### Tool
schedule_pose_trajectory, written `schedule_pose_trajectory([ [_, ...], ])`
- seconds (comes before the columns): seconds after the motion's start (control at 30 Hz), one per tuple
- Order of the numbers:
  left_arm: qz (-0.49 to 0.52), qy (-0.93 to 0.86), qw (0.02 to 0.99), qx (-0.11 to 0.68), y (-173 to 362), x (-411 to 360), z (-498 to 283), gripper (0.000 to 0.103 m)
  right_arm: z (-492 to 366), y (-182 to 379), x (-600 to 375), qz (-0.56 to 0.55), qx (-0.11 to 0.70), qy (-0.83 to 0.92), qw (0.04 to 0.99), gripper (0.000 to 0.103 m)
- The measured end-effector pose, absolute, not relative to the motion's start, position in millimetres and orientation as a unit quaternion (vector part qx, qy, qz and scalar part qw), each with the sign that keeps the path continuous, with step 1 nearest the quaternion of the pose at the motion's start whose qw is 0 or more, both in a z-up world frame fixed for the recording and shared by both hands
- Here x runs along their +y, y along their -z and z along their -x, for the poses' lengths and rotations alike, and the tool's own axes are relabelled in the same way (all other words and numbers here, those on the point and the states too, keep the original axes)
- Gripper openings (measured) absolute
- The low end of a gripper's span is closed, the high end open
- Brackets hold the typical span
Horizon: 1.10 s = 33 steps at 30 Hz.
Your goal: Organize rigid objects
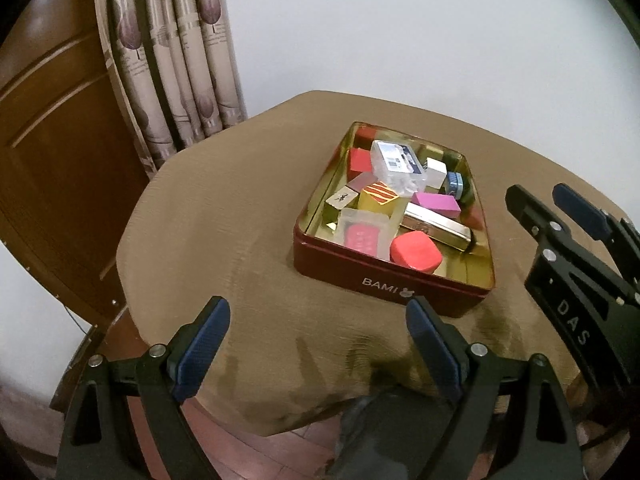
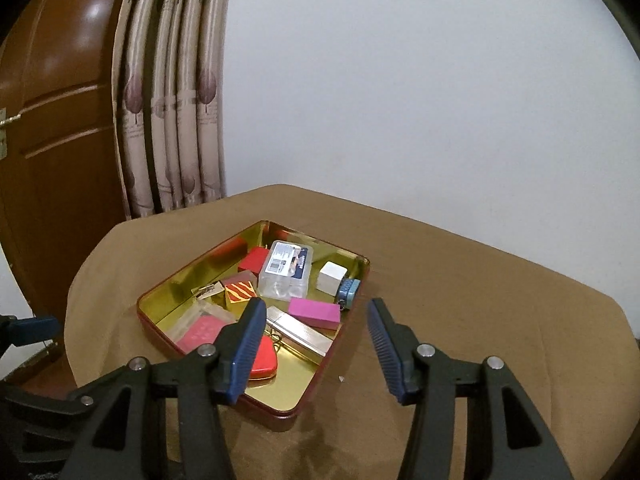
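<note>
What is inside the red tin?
The red tin holds a clear plastic case, pink block, red rounded block, silver bar and more. Anything beneath them is covered.

You are working in a home, likely a living room or bedroom. A panelled wooden door (image 1: 52, 152) stands beside patterned beige curtains (image 1: 176, 60) against a plain white wall (image 1: 400, 32). The small worktop (image 1: 224, 240) wears a tan cloth, and reddish wood flooring (image 1: 288, 456) shows below its near edge.

Blocks (image 1: 416, 254) inside tin (image 1: 384, 276) on table (image 1: 224, 240)
</note>
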<state>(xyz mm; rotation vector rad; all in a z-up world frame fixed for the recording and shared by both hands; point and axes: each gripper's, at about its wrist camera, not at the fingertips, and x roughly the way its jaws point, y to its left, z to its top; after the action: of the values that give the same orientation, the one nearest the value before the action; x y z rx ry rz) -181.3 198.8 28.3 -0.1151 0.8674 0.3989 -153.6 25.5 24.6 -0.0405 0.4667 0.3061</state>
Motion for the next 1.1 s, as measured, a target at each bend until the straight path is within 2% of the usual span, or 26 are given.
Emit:
schedule_pose_trajectory([
  [0.6,0.053,-0.165,0.898,0.403,-42.9,186.2,179.4,0.087,166.1,-35.4,12.7,0.027,0.212,-0.123,0.969,0.055],
  [0.8,0.064,-0.157,0.901,0.399,-48.3,188.4,175.5,0.088,169.0,-41.7,8.0,0.026,0.198,-0.107,0.974,0.065],
  [0.9,0.071,-0.154,0.899,0.404,-47.7,191.0,171.7,0.094,170.8,-43.4,8.1,0.031,0.194,-0.099,0.976,0.065],
  [0.97,0.072,-0.162,0.898,0.403,-46.9,193.3,170.7,0.102,171.4,-44.4,6.0,0.028,0.194,-0.097,0.976,0.065],
  [1.1,0.074,-0.158,0.893,0.415,-39.6,195.2,165.1,0.102,172.7,-45.9,2.0,0.025,0.194,-0.099,0.976,0.067],
])
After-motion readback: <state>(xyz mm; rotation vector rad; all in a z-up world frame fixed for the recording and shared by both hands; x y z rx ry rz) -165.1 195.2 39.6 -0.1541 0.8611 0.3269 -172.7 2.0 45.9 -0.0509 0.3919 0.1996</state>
